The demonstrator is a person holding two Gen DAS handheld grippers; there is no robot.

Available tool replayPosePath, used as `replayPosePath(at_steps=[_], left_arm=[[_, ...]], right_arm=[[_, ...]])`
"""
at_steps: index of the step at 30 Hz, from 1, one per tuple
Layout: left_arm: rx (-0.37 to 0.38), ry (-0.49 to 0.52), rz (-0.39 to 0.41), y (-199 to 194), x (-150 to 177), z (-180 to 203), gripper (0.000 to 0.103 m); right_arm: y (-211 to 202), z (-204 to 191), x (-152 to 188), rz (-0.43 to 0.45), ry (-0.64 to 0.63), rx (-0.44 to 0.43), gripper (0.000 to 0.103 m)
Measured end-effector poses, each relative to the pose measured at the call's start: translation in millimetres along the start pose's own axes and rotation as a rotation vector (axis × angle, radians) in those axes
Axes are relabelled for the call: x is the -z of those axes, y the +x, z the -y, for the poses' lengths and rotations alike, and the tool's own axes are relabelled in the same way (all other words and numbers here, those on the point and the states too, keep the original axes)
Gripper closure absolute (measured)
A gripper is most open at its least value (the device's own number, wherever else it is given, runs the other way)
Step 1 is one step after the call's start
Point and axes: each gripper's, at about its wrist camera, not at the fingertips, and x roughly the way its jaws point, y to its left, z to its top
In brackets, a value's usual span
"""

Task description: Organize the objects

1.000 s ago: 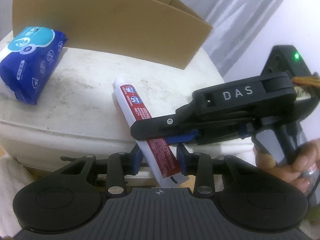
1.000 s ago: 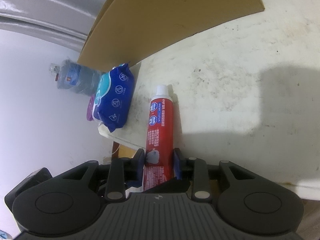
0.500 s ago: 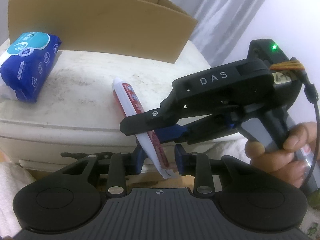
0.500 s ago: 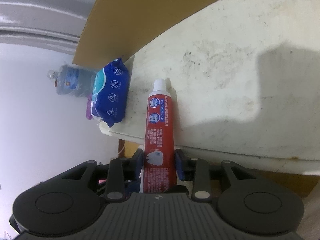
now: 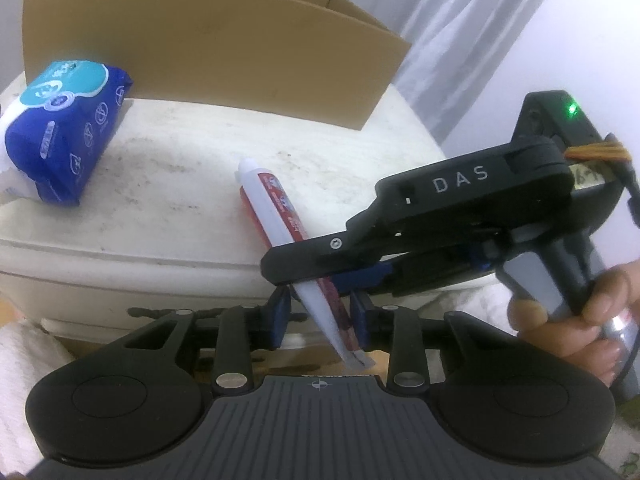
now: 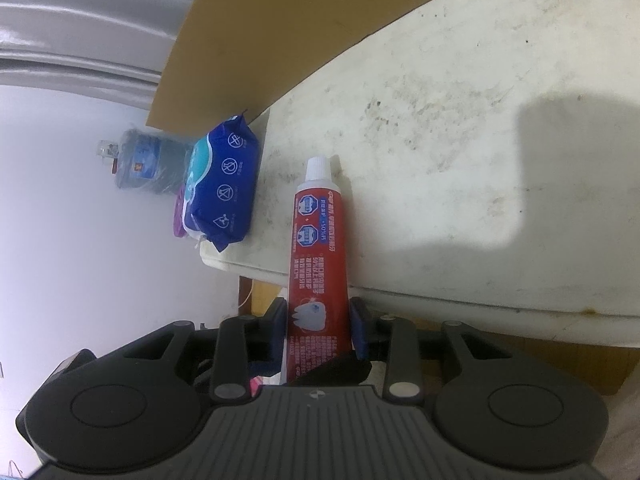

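I am reading "DAS" in pale letters on the black body of the right gripper (image 5: pixel 320 276), with a green light glowing on its housing. A hand (image 5: pixel 576 320) is wrapping round its handle at the right of the left wrist view. The toothpaste tube (image 6: pixel 318 248) is showing a red label with blue badges, a white tooth drawing and columns of Chinese print I cannot make out; its white cap is pointing away from me, and the tube's front half is lying over the table (image 6: pixel 460 160) while its tail is overhanging the near edge. I am seeing the right gripper's blue pads pressing on both edges of the tube near its tail, so that claw is clamping it. My left gripper (image 5: pixel 320 316) is nearly closed around the tube's crimped end; the right pad is touching it, but I cannot tell whether the left pad is.

The blue wipes pack (image 5: pixel 60 132) is carrying a teal oval label and rows of white round icons, the writing too small to read; it is sitting at the table's left corner, just beside the cardboard box (image 5: pixel 208 48). The table top is off-white, scuffed and speckled with dark marks. A large water bottle (image 6: pixel 140 164) is standing on the floor beyond, by a white wall, and grey curtains (image 5: pixel 460 20) are hanging behind the box
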Motion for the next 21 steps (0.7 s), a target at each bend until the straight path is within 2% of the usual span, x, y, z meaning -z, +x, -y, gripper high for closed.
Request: replayPosePath(at_steps=[4,11,21], left_arm=[[-0.002,0.004,0.006,-1.3,1.2,1.0,0.076],[0.007,0.002,0.008,-2.8,3.4,2.7,0.079],[0.0,0.02,-0.015,4.2,2.2,7.5,0.078]], right_arm=[[-1.3,-2.1,-0.2,0.001,-0.015,0.014,0.066],[-3.3,5.6,0.1,0.007,0.031,-0.012,0.066],[-7.8,3.9,4.9,0.018,-0.006,0.019,0.066]])
